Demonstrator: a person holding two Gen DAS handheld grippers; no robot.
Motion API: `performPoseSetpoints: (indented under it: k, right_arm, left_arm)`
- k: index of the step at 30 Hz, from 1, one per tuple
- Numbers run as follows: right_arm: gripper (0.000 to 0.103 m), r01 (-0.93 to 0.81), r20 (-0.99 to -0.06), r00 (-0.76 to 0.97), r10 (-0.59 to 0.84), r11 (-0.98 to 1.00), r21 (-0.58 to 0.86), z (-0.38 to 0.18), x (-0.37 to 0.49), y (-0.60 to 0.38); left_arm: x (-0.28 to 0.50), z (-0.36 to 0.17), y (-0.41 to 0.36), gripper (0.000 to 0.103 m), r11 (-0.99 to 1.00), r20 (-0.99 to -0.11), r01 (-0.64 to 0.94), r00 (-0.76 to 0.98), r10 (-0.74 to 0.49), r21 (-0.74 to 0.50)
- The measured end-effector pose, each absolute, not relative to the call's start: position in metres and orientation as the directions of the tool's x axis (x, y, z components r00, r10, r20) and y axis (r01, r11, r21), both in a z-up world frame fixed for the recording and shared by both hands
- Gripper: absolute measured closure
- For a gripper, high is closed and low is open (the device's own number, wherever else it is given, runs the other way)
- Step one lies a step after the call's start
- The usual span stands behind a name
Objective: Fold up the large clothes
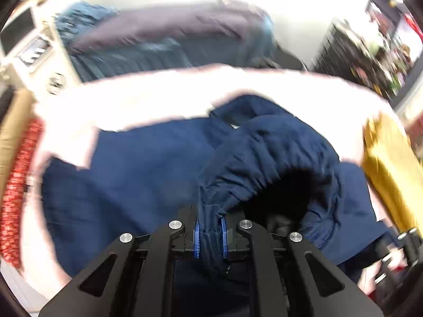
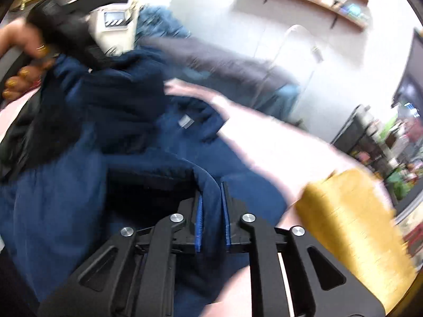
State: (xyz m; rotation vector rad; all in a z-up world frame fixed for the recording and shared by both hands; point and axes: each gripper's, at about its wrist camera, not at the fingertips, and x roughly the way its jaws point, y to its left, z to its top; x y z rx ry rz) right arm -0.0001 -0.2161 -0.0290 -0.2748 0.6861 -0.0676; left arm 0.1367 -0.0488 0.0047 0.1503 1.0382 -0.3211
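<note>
Both your left tool (image 1: 210, 233) and right tool (image 2: 211, 218) pinch the blue garment (image 1: 148, 163), whose loose bulk stretches away beyond them, toward the yellow cloth (image 2: 351, 227) side.

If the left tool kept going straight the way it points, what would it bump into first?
Probably more of the navy garment. The left tool is already shut on a bunched, elastic-looking edge of it, and the blue cloth spreads right ahead. Blur makes depth uncertain.

No legible text or labels anywhere.
</note>
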Motion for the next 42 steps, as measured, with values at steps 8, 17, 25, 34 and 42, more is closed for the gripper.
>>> performPoseSetpoints:
  k: [8,17,25,34,42]
  right_arm:
    - [0.096,0.268,-0.455,0.828,-0.328,0.944,-0.193,0.086,0.017,-0.34]
    - [0.095,0.508,-0.534,0.794,-0.289,0.798,0.324,0.099,0.017,-0.481]
    - [0.043,0.588,-0.743,0.609,-0.279,0.788,0.186,-0.023,-0.006,-0.469]
    - [0.02,0.403,-0.66,0.717,-0.226,0.906,0.128,-0.014,-0.046,-0.401]
    - [0.02,0.11,-0.672,0.74,0.036,0.979,0.173,-0.021,-0.011,-0.317]
  left_arm:
    - [0.157,0.121,0.077,0.099,0.997,-0.715,0.063,0.695,-0.079,-0.049]
    - [0.164,0.14,0.171,0.092,0.988,-0.715,-0.148,0.695,0.069,-0.049]
    - [0.146,0.001,0.112,0.03,0.993,-0.865,0.055,0.487,-0.119,-0.105]
    - [0.115,-0.089,0.078,0.023,0.976,-0.906,0.065,0.365,-0.215,-0.205]
    - [0.08,-0.097,0.107,0.01,0.982,-0.895,0.046,0.404,-0.188,-0.185]
